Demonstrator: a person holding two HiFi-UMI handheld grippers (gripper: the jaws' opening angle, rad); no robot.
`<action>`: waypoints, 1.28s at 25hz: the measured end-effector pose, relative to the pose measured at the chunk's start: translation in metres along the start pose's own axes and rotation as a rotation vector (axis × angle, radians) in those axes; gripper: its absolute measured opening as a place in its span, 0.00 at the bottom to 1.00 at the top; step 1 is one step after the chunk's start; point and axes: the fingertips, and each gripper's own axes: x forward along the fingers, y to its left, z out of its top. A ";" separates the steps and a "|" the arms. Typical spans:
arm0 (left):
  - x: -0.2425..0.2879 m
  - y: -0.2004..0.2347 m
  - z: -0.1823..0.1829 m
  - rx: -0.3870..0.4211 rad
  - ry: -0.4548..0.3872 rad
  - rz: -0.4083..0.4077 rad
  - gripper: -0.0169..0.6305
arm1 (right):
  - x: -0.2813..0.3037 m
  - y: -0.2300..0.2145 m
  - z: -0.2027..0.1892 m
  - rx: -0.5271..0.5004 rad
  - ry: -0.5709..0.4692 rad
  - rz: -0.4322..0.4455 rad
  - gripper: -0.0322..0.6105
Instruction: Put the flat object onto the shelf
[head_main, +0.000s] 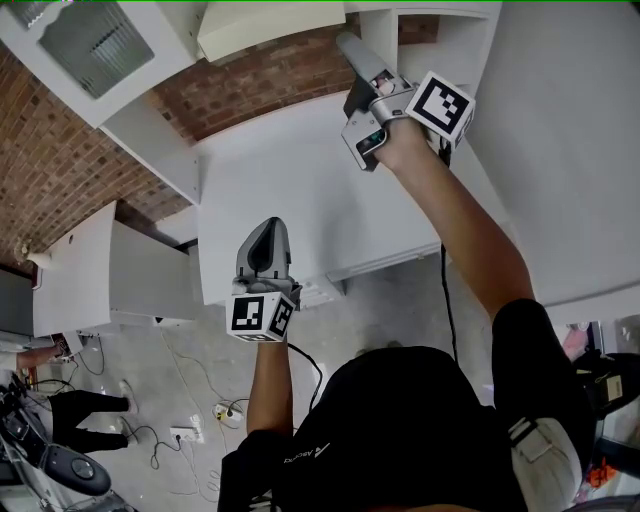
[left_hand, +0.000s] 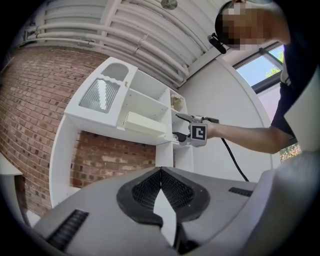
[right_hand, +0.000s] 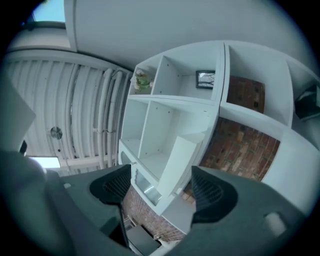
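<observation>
Against a red brick wall (left_hand: 35, 100), faced a white shelf (left_hand: 102, 124) of open compartments under a ribbed white ceiling (left_hand: 150, 30). Saw the flat object (left_hand: 143, 124), cream and oblong, lying flat on the floor of one compartment, so judged the placing all but done and the letting-go to be the step in hand.

To finish well, ought to draw the right hand-held gripper (left_hand: 179, 126) straight back from the shelf front, jaws wide, without nudging the flat object or catching the upright divider (left_hand: 170, 120). Should check that the flat object sat fully on its board with no overhang, and leave the other hand clear.

Held the right hand-held gripper with jaws spread wide and nothing between them, at the open front of the shelf, near the end of the flat object and apart from it. Held the left hand-held gripper (left_hand: 161, 192) lower and well away, jaws pressed together on nothing.
</observation>
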 end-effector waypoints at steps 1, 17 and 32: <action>0.001 -0.005 0.003 -0.002 -0.007 -0.009 0.02 | -0.009 0.003 -0.003 -0.043 0.017 0.002 0.63; 0.016 -0.090 0.027 -0.021 -0.033 -0.151 0.02 | -0.136 0.051 -0.055 -0.911 0.250 0.148 0.16; 0.012 -0.137 0.039 0.034 -0.074 -0.213 0.02 | -0.218 0.042 -0.111 -1.115 0.378 0.206 0.05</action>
